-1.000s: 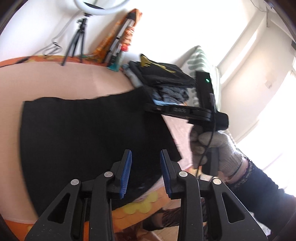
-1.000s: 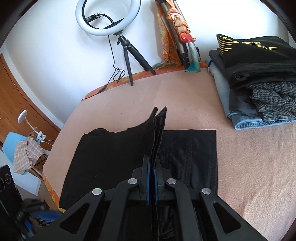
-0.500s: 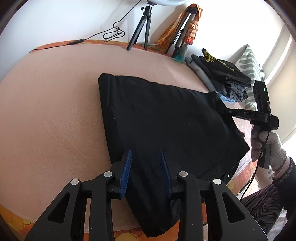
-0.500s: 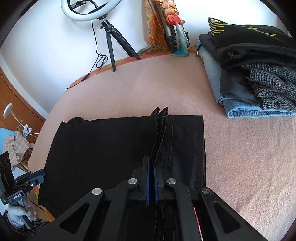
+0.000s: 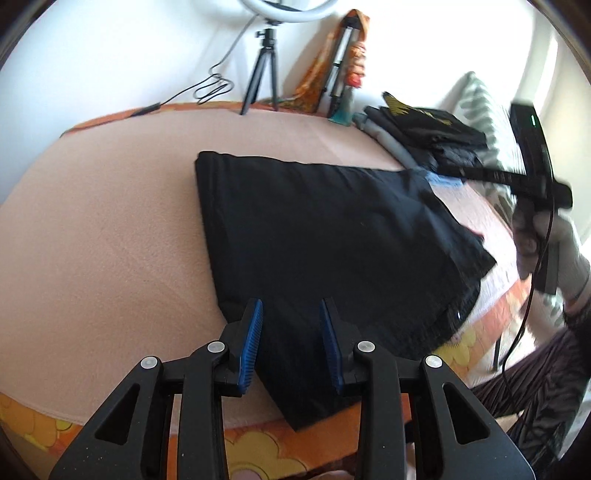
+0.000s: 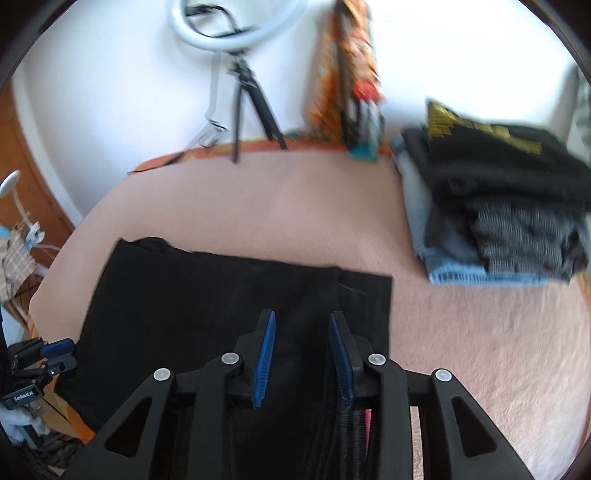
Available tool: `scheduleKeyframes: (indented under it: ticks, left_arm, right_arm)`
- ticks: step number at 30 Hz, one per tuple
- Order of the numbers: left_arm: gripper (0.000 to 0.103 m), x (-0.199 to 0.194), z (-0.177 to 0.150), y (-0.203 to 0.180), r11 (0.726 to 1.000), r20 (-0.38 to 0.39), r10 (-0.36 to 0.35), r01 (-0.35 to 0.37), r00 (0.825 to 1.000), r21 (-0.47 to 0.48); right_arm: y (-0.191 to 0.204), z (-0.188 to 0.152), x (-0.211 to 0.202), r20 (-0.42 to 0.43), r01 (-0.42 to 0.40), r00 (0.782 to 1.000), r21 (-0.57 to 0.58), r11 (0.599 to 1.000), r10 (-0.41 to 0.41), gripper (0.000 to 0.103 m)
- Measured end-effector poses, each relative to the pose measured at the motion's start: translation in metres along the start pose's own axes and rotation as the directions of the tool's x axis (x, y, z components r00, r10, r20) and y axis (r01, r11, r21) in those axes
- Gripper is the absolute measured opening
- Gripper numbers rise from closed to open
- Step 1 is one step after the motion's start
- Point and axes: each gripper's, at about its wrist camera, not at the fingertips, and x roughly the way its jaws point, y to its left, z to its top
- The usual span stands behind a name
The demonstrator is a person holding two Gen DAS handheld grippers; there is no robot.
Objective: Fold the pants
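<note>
The right gripper has just been opening; its blue pads now stand apart with nothing pinched, the black pants lying flat under and ahead of it with only a loose seam edge near its right-hand finger. The left gripper is likewise partly open and empty, poised over the near corner of the pants, its pads clear of the cloth as far as can be told. The pants lie folded into a broad dark slab on the pink blanket, long axis running across from one gripper toward the other, so each hand sits at one end. The next fold, I judge, turns on that axis: either end could be carried over to the other, and the left gripper looks better placed, right at a corner. No containers are in view; a stack of folded clothes sits well apart on the blanket, and a ring light stands by the wall.
</note>
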Motion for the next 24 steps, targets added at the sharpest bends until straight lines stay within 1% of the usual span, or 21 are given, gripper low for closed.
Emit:
scheduleKeyframes:
  ticks: [2, 4, 7, 9, 10, 11, 13, 14, 15, 17, 18, 21, 23, 24]
  left_arm:
    - [0.030, 0.000, -0.009, -0.011, 0.998, -0.009, 0.016, -0.015, 1.000, 0.056]
    - [0.030, 0.004, -0.015, -0.018, 0.994, -0.025, 0.045, -0.042, 0.999, 0.105]
    - [0.030, 0.005, -0.023, -0.018, 0.993, -0.019, 0.045, -0.043, 0.999, 0.106]
    - [0.030, 0.003, -0.026, -0.019, 0.994, -0.009, 0.039, -0.038, 0.999, 0.102]
    - [0.030, 0.001, -0.027, -0.018, 0.996, -0.004, 0.031, -0.030, 1.000, 0.089]
    - [0.030, -0.002, -0.028, -0.016, 0.998, 0.002, 0.022, -0.022, 1.000, 0.066]
    - [0.033, -0.010, -0.029, -0.005, 1.000, 0.028, 0.000, 0.001, 1.000, -0.012]
    - [0.040, -0.014, -0.030, 0.003, 0.998, 0.037, -0.013, 0.015, 0.999, -0.062]
    - [0.044, -0.016, -0.030, 0.011, 0.992, 0.044, -0.032, 0.037, 0.999, -0.118]
    - [0.045, -0.016, -0.032, 0.026, 0.975, 0.043, -0.066, 0.074, 0.997, -0.207]
    - [0.045, -0.015, -0.032, 0.031, 0.967, 0.036, -0.073, 0.080, 0.997, -0.240]
    - [0.045, -0.010, -0.034, 0.047, 0.933, 0.029, -0.126, 0.129, 0.992, -0.337]
    - [0.045, -0.009, -0.032, 0.051, 0.915, 0.038, -0.154, 0.157, 0.987, -0.371]
    - [0.045, -0.008, -0.031, 0.052, 0.909, 0.039, -0.169, 0.171, 0.985, -0.379]
  right_arm:
    - [0.020, 0.003, -0.003, 0.006, -0.059, 0.998, -0.032, 0.998, 0.059, 0.035]
    - [0.041, 0.008, 0.001, -0.004, -0.105, 0.994, -0.060, 0.993, 0.105, 0.035]
    - [0.077, 0.018, 0.011, -0.030, -0.188, 0.982, -0.094, 0.978, 0.186, 0.035]
    - [0.102, 0.025, 0.018, -0.048, -0.245, 0.969, -0.114, 0.963, 0.241, 0.037]
    - [0.114, 0.028, 0.023, -0.060, -0.264, 0.964, -0.125, 0.956, 0.258, 0.040]
    - [0.127, 0.030, 0.030, -0.075, -0.282, 0.959, -0.136, 0.950, 0.274, 0.047]
    - [0.150, 0.035, 0.044, -0.097, -0.309, 0.950, -0.152, 0.939, 0.297, 0.053]
    - [0.161, 0.037, 0.052, -0.113, -0.325, 0.944, -0.155, 0.933, 0.310, 0.054]
    - [0.170, 0.040, 0.062, -0.130, -0.341, 0.937, -0.149, 0.928, 0.323, 0.054]
    - [0.184, 0.043, 0.078, -0.161, -0.370, 0.923, -0.124, 0.921, 0.349, 0.054]
    - [0.191, 0.044, 0.087, -0.180, -0.378, 0.917, -0.108, 0.920, 0.355, 0.054]
    - [0.210, 0.045, 0.113, -0.261, -0.356, 0.908, -0.066, 0.932, 0.329, 0.054]
    - [0.218, 0.043, 0.124, -0.299, -0.353, 0.898, -0.050, 0.934, 0.323, 0.055]
    - [0.223, 0.043, 0.129, -0.313, -0.346, 0.896, -0.050, 0.937, 0.315, 0.056]
